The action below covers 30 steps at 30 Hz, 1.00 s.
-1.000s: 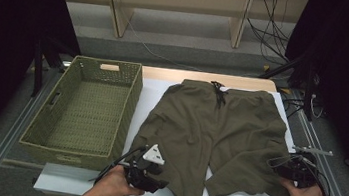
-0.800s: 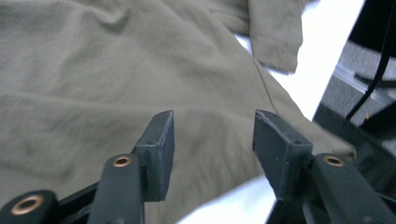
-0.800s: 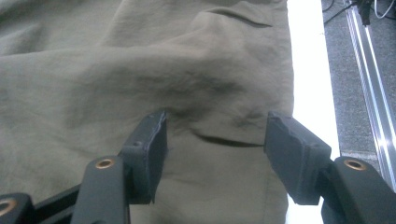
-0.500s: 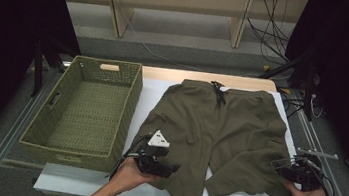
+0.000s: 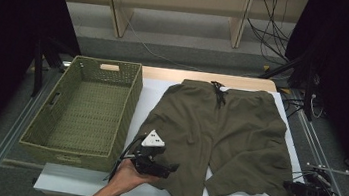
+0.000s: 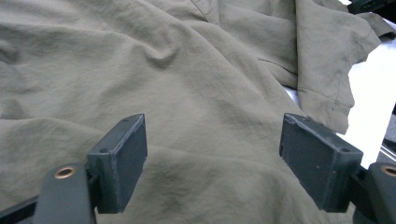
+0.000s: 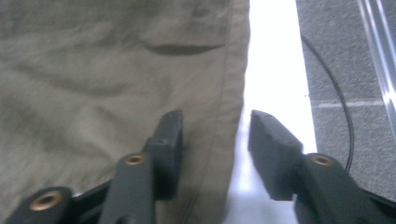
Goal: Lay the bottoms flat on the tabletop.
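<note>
Two tongs at shorts hems: left tongs just spread wider over cloth, right tongs closing astride outer seam, not yet pinching, presumably for folding

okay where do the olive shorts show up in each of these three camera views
High view: the olive shorts lie flat on the white table top, right of the basket.
Left gripper view: they spread across the picture, from the left edge to past its middle.
Right gripper view: left and middle, hem edge between the jaws.
Shared landmark: the white table top.
</note>
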Available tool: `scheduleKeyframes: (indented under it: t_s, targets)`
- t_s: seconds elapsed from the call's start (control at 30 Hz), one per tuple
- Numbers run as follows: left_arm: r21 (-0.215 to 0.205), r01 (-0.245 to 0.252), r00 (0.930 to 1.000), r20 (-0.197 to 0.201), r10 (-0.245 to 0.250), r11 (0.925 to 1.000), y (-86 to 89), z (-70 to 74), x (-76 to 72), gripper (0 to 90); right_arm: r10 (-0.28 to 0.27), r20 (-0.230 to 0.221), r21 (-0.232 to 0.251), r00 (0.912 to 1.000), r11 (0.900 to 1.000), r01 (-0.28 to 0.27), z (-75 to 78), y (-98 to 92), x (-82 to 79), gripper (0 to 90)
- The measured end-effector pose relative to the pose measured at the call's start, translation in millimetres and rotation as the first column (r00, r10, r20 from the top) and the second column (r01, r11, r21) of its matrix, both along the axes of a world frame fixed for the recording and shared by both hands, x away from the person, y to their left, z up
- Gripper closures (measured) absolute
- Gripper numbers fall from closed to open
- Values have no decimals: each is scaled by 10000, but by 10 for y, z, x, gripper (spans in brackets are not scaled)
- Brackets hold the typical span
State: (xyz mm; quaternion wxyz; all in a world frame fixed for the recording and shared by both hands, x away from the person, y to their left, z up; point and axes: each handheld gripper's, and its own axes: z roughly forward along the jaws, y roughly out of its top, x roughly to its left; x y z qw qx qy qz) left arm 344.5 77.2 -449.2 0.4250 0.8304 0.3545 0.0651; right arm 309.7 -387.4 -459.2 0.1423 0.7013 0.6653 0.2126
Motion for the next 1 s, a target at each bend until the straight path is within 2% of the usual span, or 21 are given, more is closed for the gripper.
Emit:
scheduleKeyframes:
  t_s: [0.03,0.13,0.17,0.2,0.23,0.33,0.4,0.5,0.53,0.57,0.63,0.67,0.73,0.83,0.87,0.93,1.0]
  targets:
    - [57,-16,10000,-36,16,10000,6,-4,3,238,49,-27,73,10000,10000,-49,4,15,-12,642]
    - [-36,-8,10000,-39,8,10000,20,15,3,247,221,-98,-494,9997,9985,-226,-2,63,-47,842]
    - [-111,-3,10000,-35,3,9999,28,22,0,254,218,-136,-438,9997,9988,-224,4,51,-51,881]
    - [-102,-21,10000,-33,21,9999,32,24,-2,258,197,-110,-300,9997,9993,-201,8,43,-54,894]
    - [-50,-47,10000,-24,46,10000,34,25,-4,258,297,-97,-385,9995,9988,-300,8,35,-56,898]
    - [-124,-73,10000,-2,73,9999,35,28,-8,263,349,-123,-1162,9993,9926,-361,20,33,-60,900]
    - [-53,-75,10000,-28,75,10000,35,18,-10,264,332,-58,-1794,9994,9832,-337,42,6,-60,900]
    - [-104,-75,10000,-58,75,9999,34,23,-1,264,66,170,-2780,9998,9606,-16,57,-79,-24,896]
    - [-69,-86,9999,-57,86,9999,36,21,1,264,101,319,-2794,9994,9602,-8,52,-112,-10,892]
    - [-37,-135,9999,-45,135,9999,38,19,2,263,-120,415,-2564,9991,9663,222,54,-123,3,886]
    - [-86,-223,9997,-70,222,9997,43,26,7,263,3,468,-2564,9989,9665,117,66,-124,10,860]
    - [-153,-236,9997,-53,235,9996,45,28,11,263,58,672,-2592,9977,9658,118,83,-96,14,820]
    - [-79,-252,9997,-72,251,9997,49,21,14,264,209,1066,-2265,9941,9740,38,150,-37,20,696]
    - [-72,-261,9996,-76,261,9996,43,20,15,263,677,1900,-1484,9794,9881,-395,269,93,30,635]
    - [-90,-258,9996,-72,257,9996,43,21,14,264,929,2296,-851,9688,9935,-751,328,175,34,623]
    - [-47,-295,9995,-63,295,9996,48,19,14,263,1533,2568,-285,9542,9881,-1510,409,359,64,573]
    - [-112,-353,9994,-59,352,9993,51,25,15,261,2327,2572,-345,9379,9722,-2317,455,596,113,548]
